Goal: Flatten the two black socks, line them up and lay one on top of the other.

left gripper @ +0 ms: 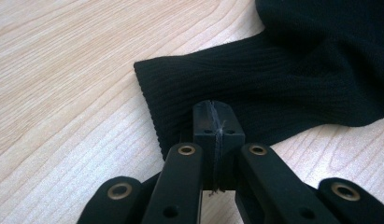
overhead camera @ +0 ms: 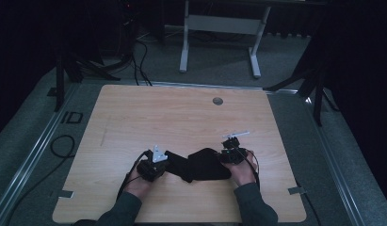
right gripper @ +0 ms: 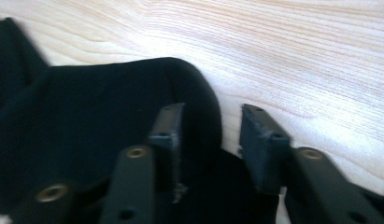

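Note:
A black knitted cloth (overhead camera: 203,165) lies bunched near the front edge of the wooden table (overhead camera: 181,117). Its ribbed cuff (left gripper: 189,84) points left. My left gripper (overhead camera: 169,161) is at that cuff end. In the left gripper view its jaws (left gripper: 213,122) are pressed together over the ribbing, with dark fibres showing in the seam between the pads. My right gripper (overhead camera: 219,157) is at the cloth's right end. In the right gripper view its jaws (right gripper: 208,135) stand apart, and a rounded fold of the cloth (right gripper: 199,93) lies between them. The right pad (right gripper: 262,140) is off the fabric.
A round grey grommet (overhead camera: 218,100) sits in the table's far middle. Bare wood stretches ahead of both hands. Beyond the table stand a white desk frame (overhead camera: 184,42) and black stand legs (overhead camera: 68,70). Cables (overhead camera: 139,61) trail on the floor.

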